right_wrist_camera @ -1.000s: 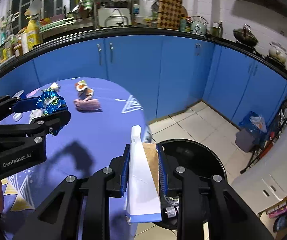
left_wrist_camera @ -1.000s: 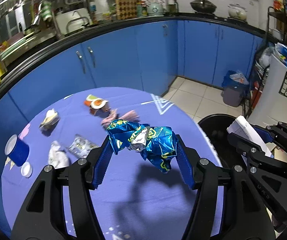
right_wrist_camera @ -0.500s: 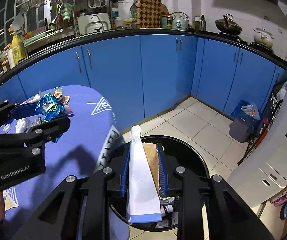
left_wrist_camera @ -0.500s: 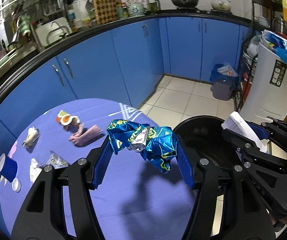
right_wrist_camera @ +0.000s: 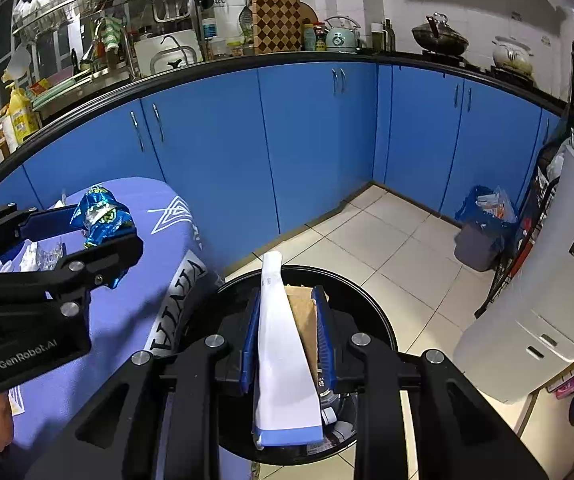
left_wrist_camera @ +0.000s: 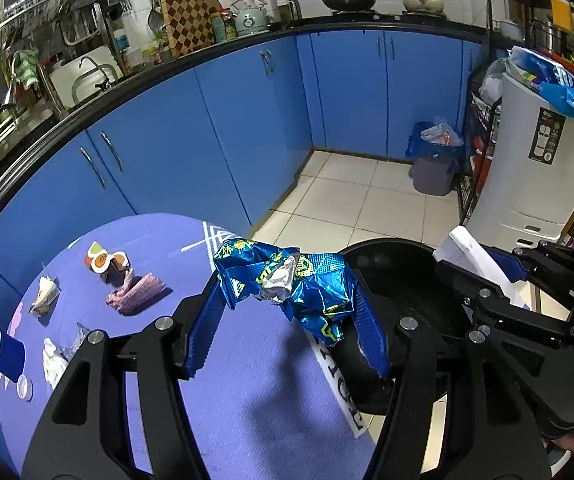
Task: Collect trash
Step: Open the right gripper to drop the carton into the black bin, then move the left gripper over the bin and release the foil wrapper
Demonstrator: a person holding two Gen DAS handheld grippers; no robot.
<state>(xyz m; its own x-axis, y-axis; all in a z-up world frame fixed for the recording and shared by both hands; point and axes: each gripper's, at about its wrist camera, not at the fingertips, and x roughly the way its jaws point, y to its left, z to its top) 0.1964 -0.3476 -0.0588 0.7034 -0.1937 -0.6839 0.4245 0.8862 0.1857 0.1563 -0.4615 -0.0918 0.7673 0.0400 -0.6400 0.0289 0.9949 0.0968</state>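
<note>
Your left hand-held gripper (left_wrist_camera: pixel 289 312) is clamped on a crumpled blue foil wrapper (left_wrist_camera: pixel 287 280), held above the edge of the purple tabletop (left_wrist_camera: pixel 247 400) beside the black trash bin (left_wrist_camera: pixel 399 272). Your right hand-held gripper (right_wrist_camera: pixel 287 340) pinches a flattened white and blue carton (right_wrist_camera: pixel 283 360) directly over the bin's opening. More litter lies on the tabletop: a pink wrapper (left_wrist_camera: pixel 135 294), an orange and white cup (left_wrist_camera: pixel 105 260) and a blue cup (left_wrist_camera: pixel 7 354).

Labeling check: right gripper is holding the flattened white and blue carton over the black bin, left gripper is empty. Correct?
Not quite: the left gripper is shut on a crumpled blue foil wrapper, as the left wrist view shows. The right gripper does hold the carton over the black bin.
</note>
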